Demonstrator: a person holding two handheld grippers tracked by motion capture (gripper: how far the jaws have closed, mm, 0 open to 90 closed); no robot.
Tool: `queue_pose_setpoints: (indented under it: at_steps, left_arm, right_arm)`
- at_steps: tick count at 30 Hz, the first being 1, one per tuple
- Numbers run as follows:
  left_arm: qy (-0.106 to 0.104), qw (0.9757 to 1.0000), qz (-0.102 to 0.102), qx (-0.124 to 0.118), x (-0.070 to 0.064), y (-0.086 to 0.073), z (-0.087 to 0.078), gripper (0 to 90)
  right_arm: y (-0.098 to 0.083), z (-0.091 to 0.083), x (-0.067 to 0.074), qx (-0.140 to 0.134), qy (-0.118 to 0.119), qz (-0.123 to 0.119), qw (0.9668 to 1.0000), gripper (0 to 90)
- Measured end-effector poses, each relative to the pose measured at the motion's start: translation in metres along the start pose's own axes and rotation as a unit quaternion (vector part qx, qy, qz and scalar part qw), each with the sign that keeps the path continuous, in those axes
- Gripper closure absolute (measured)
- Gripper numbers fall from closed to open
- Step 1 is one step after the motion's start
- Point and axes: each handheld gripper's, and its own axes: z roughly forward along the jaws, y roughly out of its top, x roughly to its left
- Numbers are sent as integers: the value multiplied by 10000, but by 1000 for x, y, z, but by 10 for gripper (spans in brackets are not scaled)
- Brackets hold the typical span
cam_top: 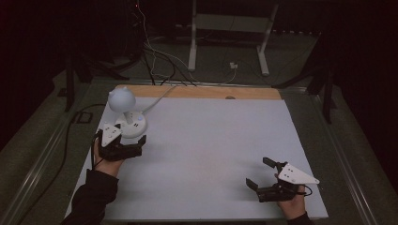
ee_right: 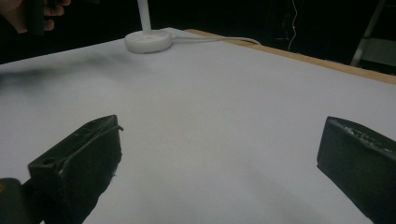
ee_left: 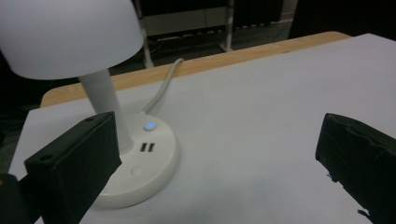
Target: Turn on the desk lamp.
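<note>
Two tongs spread wide; the left tongs (cam_top: 133, 140) sit just beside the lamp (cam_top: 127, 112), right tongs (cam_top: 263, 173) well apart.

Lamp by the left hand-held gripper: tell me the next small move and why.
Probably ease the left hand-held gripper forward and to its left, bringing one jaw over the lit blue button on the lamp base. Its jaws stand wide open, the left one beside the stem, the shade looks unlit, and the right hand-held gripper sits far off across the table.
</note>
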Motion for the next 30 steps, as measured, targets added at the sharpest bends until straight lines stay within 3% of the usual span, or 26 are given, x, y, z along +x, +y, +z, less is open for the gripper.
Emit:
queue_pose_setpoints:
  at_steps: [10, 15, 24, 28, 30]
  left_arm:
    - [219, 9996, -137, 64, 10, 1, 11, 4]
    - [476, 9984, -256, 163, 12, -2, 20, 4]
    - [651, 9965, -446, 276, 19, -7, 34, 4]
    - [456, 9970, -478, 410, 22, -10, 41, 4]
    - [554, 9962, -455, 497, 22, -12, 44, 4]
  right_arm:
    - [0, 0, -1, 11, 5, 37, 10000, 0]
    - [0, 0, -1, 4, 2, 42, 10000, 0]
    - [0, 0, -1, 20, -1, 21, 10000, 0]
    - [-1, 1, -1, 29, 18, 24, 10000, 0]
    - [0, 0, -1, 29, 21, 19, 10000, 0]
